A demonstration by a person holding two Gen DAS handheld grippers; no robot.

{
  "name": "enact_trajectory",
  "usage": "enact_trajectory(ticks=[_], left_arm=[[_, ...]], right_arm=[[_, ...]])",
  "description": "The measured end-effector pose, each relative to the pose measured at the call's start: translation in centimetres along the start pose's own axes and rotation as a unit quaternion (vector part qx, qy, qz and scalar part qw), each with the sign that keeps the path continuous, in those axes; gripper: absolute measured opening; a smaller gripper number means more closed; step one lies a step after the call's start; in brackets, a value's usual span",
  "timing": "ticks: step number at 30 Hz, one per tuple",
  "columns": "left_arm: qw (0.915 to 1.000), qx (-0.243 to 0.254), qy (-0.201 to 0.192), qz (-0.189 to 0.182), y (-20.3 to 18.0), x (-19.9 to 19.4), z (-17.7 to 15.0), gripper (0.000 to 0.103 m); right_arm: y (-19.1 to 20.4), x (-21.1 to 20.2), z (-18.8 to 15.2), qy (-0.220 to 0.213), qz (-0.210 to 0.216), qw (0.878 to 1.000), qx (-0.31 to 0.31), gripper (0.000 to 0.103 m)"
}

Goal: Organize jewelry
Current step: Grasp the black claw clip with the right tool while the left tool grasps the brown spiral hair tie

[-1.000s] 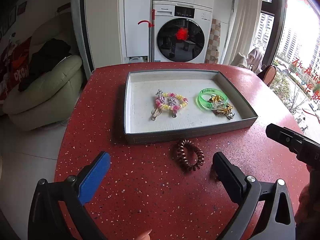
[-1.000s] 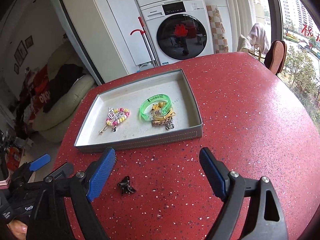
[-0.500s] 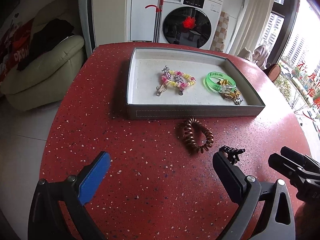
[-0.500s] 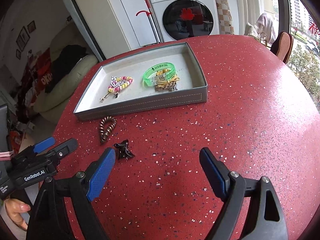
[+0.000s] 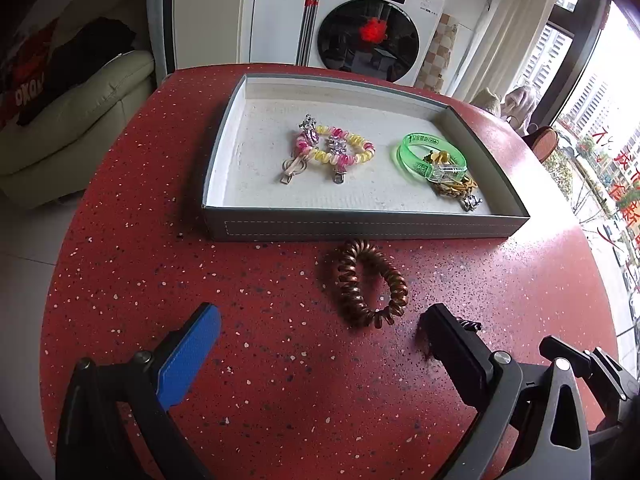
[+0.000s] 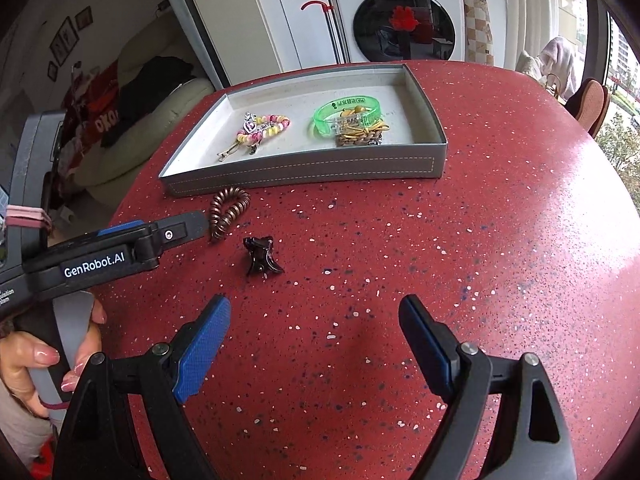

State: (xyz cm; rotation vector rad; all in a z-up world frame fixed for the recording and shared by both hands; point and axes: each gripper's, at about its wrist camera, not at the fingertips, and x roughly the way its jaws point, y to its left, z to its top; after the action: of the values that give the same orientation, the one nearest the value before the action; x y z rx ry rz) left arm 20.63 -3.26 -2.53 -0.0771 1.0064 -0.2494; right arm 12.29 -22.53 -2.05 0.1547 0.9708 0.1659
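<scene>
A brown spiral hair tie (image 5: 370, 284) lies on the red table just in front of the grey tray (image 5: 360, 226). My left gripper (image 5: 320, 320) hovers open right before the tie, nothing between its fingers. A black claw clip (image 6: 261, 256) sits to the right of the hair tie (image 6: 229, 210); in the left wrist view it is almost hidden behind my right-hand finger. My right gripper (image 6: 316, 308) stands open a little short of the clip and to its right. Inside the tray (image 6: 304, 174) lie a pink-yellow bead bracelet (image 5: 334, 150) with clips, and a green bangle (image 5: 430, 156) on gold pieces.
The left gripper (image 6: 168, 222) reaches in from the left of the right wrist view, with a person's hand (image 6: 32, 360) on its grip. Behind the table are a washing machine (image 5: 372, 28) and a cream sofa (image 5: 72, 120). A chair (image 6: 588, 104) stands at the table's right edge.
Both grippers have come down and closer to the table; the hair tie and claw clip now sit just ahead of the fingertips. Both jaws stayed wide.
</scene>
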Motion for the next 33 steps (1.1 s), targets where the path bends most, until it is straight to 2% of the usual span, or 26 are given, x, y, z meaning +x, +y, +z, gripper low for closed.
enact_trajectory(ticks=[8, 16, 25, 27, 28, 33], left_arm=[[0.9999, -0.006, 0.009, 0.001, -0.3, 1.2, 0.6, 0.103], [0.9998, -0.007, 0.013, 0.01, -0.4, 2.4, 0.9, 0.103], [0.9997, 0.004, 0.012, 0.021, -1.0, 3.0, 1.0, 0.103], [0.9996, 0.006, 0.008, 0.025, -1.0, 3.0, 1.1, 0.099], [0.9996, 0.009, 0.006, 0.028, -1.1, 3.0, 1.1, 0.093], [0.9995, 0.009, 0.0, 0.03, -0.7, 2.8, 1.2, 0.079]], right_arm=[[1.3, 0.7, -0.2, 0.008, 0.005, 1.0, -0.023, 0.088], [1.6, 1.8, 0.0, 0.015, 0.012, 1.0, -0.021, 0.087], [2.5, 3.2, 0.7, 0.015, 0.017, 0.999, -0.031, 0.074], [2.8, 3.4, 0.8, 0.012, 0.015, 0.999, -0.035, 0.072], [3.0, 3.5, 0.9, 0.012, 0.015, 0.999, -0.038, 0.068], [3.9, 4.0, 1.3, 0.006, 0.013, 0.999, -0.049, 0.056]])
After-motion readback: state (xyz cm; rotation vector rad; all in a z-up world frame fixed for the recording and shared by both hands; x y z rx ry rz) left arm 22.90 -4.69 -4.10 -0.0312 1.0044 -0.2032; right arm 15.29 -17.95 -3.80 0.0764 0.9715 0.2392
